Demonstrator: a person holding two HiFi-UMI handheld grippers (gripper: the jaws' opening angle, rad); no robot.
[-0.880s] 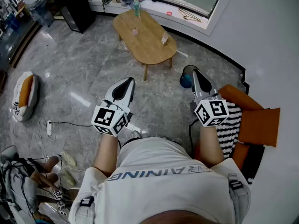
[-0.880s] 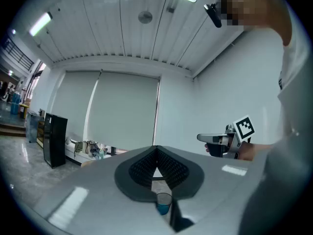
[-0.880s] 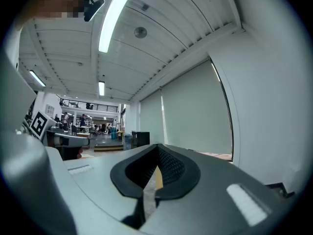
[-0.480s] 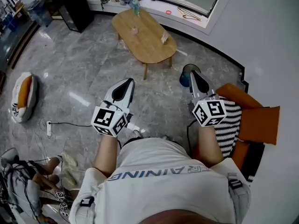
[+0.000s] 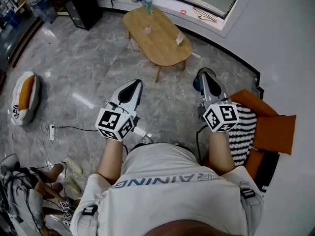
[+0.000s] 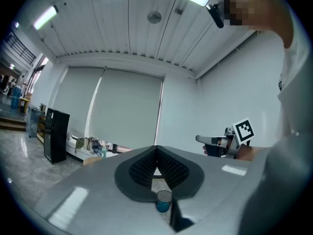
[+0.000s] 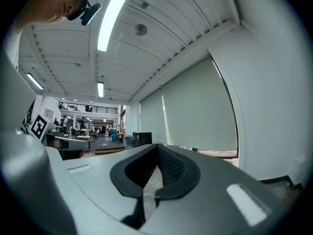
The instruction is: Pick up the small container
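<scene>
Over the grey floor (image 5: 83,68), left gripper (image 5: 134,84) and right gripper (image 5: 204,74) sit pressed together, empty.

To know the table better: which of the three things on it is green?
The bottle at the table's far end. The small container mid-table and the small thing at the right edge are pinkish.
</scene>
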